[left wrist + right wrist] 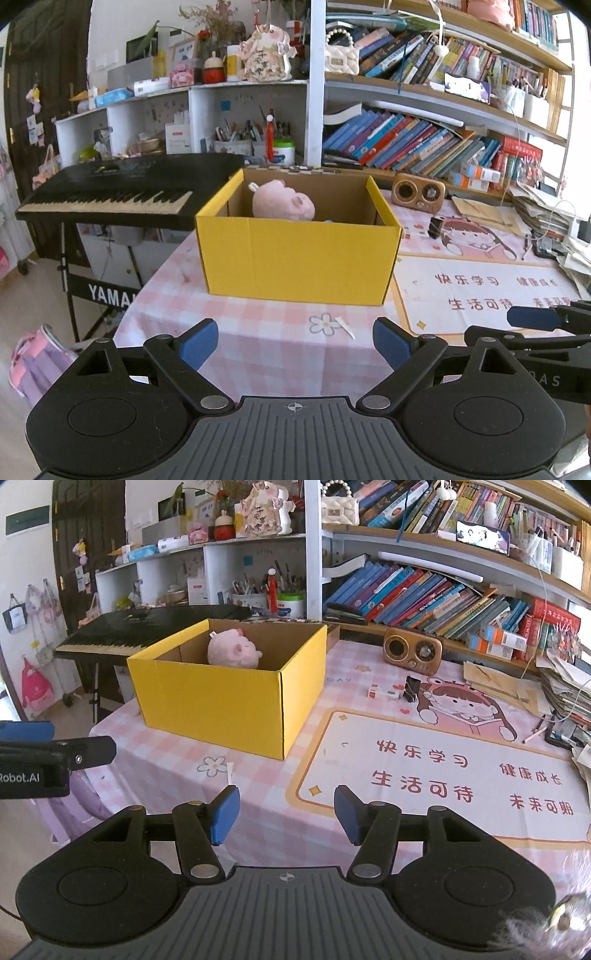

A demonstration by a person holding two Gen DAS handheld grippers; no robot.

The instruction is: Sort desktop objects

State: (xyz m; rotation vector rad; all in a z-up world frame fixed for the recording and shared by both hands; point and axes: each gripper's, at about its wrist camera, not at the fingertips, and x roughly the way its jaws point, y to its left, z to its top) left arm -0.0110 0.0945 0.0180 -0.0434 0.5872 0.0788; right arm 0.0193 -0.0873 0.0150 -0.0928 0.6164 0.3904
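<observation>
A yellow cardboard box stands open on the pink checked tablecloth, with a pink plush pig inside it. My left gripper hovers in front of the box, open and empty. My right gripper hangs over the cloth to the right of the box, open with nothing between its blue pads. On the desk mat behind lie a black binder clip, a small white and red eraser and a brown retro speaker. A small white scrap lies on the cloth.
A black keyboard on a stand sits left of the table. Bookshelves run behind the desk. Stacked papers and pens crowd the right edge. A printed desk mat covers the table's right part.
</observation>
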